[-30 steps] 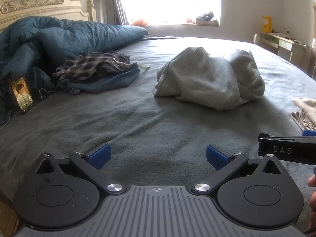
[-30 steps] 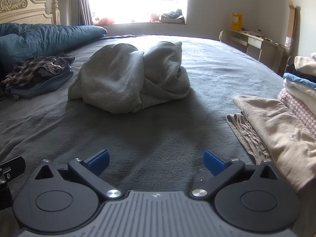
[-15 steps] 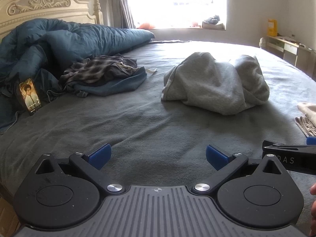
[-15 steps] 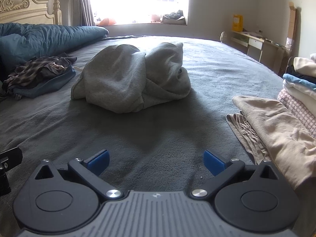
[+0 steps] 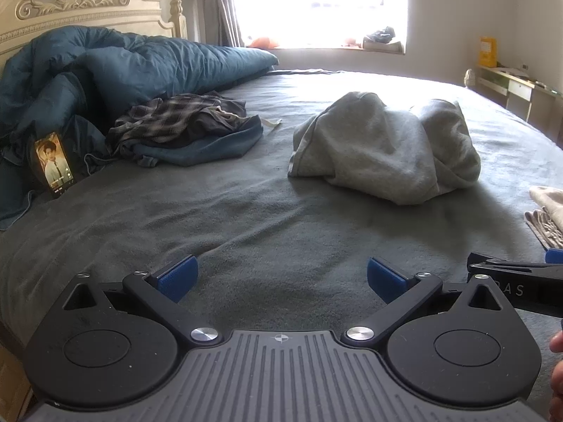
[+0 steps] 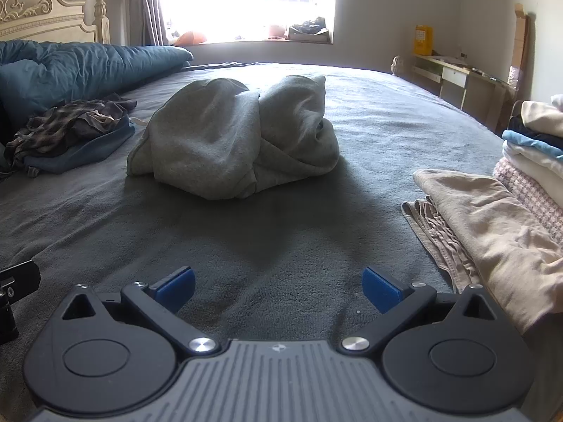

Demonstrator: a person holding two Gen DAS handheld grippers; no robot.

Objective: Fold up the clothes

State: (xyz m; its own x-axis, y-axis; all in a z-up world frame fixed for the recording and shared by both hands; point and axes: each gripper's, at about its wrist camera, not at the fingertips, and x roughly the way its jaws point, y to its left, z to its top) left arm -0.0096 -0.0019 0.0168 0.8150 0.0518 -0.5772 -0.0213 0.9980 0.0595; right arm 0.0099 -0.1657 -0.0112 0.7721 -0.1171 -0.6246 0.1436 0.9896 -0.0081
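Grey sweatshirt sat crumpled mid-bed on the grey blanket, well ahead of both grippers. Left gripper and right gripper were spread wide, holding nothing, low over bare blanket. One plaid-and-blue clothes heap lay left of it, apart; folded stack at the right edge. Teal duvet, one phone by the headboard. Window behind, desk far right.
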